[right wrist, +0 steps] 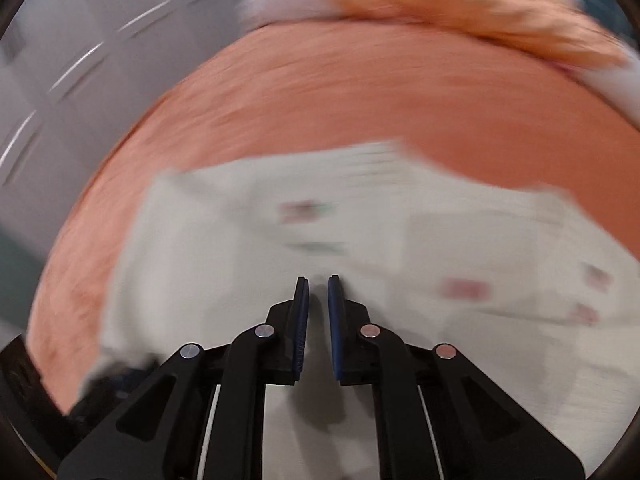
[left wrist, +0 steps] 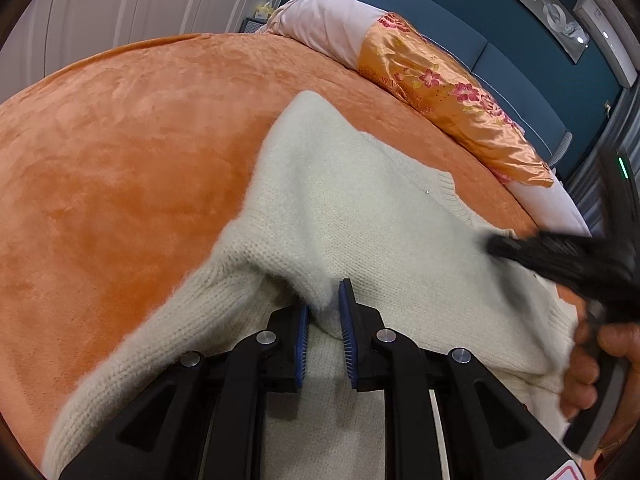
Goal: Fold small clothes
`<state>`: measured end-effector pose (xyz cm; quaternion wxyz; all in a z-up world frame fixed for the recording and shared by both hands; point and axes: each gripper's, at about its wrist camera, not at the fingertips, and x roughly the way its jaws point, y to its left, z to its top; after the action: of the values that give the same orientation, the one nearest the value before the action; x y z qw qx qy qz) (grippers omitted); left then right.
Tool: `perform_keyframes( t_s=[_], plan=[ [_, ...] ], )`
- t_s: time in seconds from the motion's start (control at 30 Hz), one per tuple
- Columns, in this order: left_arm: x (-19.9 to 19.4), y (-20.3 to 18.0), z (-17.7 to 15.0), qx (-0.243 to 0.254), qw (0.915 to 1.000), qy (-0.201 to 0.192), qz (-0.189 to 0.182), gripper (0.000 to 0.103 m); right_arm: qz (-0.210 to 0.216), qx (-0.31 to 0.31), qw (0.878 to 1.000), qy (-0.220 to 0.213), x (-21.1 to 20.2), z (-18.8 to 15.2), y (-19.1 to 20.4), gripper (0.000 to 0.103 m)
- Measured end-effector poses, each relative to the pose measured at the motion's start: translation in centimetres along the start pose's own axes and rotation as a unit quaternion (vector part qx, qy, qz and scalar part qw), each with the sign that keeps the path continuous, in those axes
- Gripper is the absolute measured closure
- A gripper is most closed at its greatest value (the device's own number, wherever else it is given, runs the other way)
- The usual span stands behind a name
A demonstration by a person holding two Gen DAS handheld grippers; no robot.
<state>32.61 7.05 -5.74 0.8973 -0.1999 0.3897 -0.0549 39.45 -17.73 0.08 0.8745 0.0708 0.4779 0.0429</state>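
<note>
A small cream knitted sweater (left wrist: 360,216) lies on the orange bedspread (left wrist: 120,152). My left gripper (left wrist: 325,304) is shut on a raised fold of the sweater near a sleeve, and the knit bunches between its blue pads. My right gripper (left wrist: 496,246) shows blurred at the right in the left wrist view, over the sweater's right side. In the blurred right wrist view, the right gripper (right wrist: 318,284) hovers over the sweater (right wrist: 240,248), its jaws a narrow gap apart with nothing between them. Small red and green motifs show on the sweater's front.
A pink and orange floral quilt (left wrist: 440,80) is rolled along the far edge of the bed, against a dark blue headboard (left wrist: 500,40). White wardrobe doors (left wrist: 140,12) stand beyond the bed at the left.
</note>
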Motion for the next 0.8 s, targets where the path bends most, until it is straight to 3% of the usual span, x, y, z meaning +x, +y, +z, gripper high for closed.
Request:
perform_keyframes(
  t_s=[0.07, 0.17, 0.2, 0.4, 0.47, 0.53, 0.6, 0.63, 0.7, 0.73, 0.8],
  plan=[
    [0.0, 0.0, 0.0, 0.000, 1.0000, 0.000, 0.000, 0.086, -0.024, 0.051, 0.998, -0.015, -2.8, -1.4, -4.8, 0.090],
    [0.0, 0.1, 0.1, -0.002, 1.0000, 0.002, -0.002, 0.086, -0.048, 0.106, 0.992, -0.054, -8.2, -5.1, -11.1, 0.063],
    [0.0, 0.2, 0.2, -0.007, 0.9999, 0.005, -0.006, 0.086, -0.045, 0.118, 0.990, -0.057, -9.0, -5.9, -12.1, 0.054],
    [-1.1, 2.2, 1.6, -0.111, 0.9919, 0.044, -0.044, 0.079, -0.001, 0.135, 0.991, -0.018, -8.1, -8.0, -13.1, 0.043],
    [-2.1, 2.3, 2.3, -0.121, 0.9919, 0.035, -0.021, 0.079, 0.007, 0.137, 0.991, -0.003, -6.6, -7.9, -12.6, 0.058],
    [-2.2, 1.7, 3.0, -0.087, 0.9955, 0.037, 0.005, 0.081, -0.014, 0.126, 0.992, -0.022, -7.5, -7.8, -12.4, 0.091],
    [-1.6, 1.0, 3.5, -0.047, 0.9970, 0.054, 0.029, 0.089, 0.026, 0.137, 0.986, -0.094, -11.4, -7.8, -12.6, 0.095],
    [-1.5, 0.9, 3.6, -0.036, 0.9972, 0.056, 0.033, 0.089, 0.031, 0.134, 0.984, -0.117, -13.0, -8.0, -12.6, 0.101],
    [-1.3, 0.6, 3.6, -0.012, 0.9974, 0.053, 0.047, 0.090, 0.029, 0.132, 0.978, -0.159, -15.0, -8.5, -12.9, 0.101],
    [-1.0, 0.6, 3.2, -0.003, 0.9967, 0.056, 0.058, 0.090, 0.010, 0.139, 0.979, -0.147, -14.2, -8.8, -13.6, 0.103],
    [-0.6, 0.8, 2.7, 0.007, 0.9957, 0.054, 0.075, 0.090, -0.032, 0.150, 0.987, -0.050, -9.2, -9.9, -15.3, 0.103]
  ],
)
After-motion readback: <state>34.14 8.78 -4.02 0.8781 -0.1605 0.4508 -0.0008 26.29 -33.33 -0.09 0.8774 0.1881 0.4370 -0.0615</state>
